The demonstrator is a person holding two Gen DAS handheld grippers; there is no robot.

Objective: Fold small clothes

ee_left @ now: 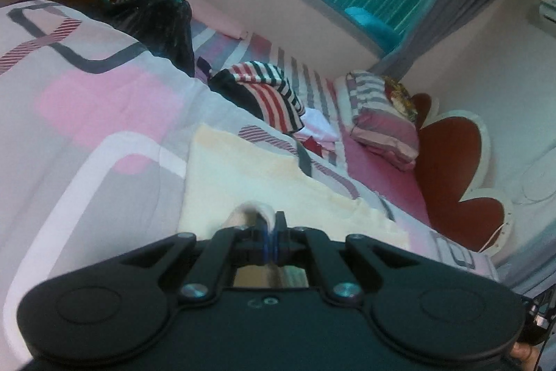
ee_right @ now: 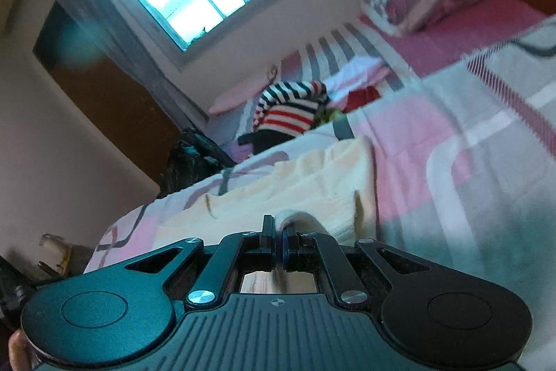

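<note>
While both views tilt across the bed (ee_left: 389, 162), the cream cloth (ee_left: 243, 183) lies spread on the pink and grey quilt (ee_left: 87, 113). The left hand-held gripper (ee_left: 269, 225) is clamped on the cloth's near edge, and the right hand-held gripper (ee_right: 279, 228) pinches the same edge. Beyond the cloth, a pile of clothes topped by a striped shirt (ee_left: 271, 93) sits near the pillow (ee_left: 382, 120). Bare quilt stretches on either side of the cloth.
</note>
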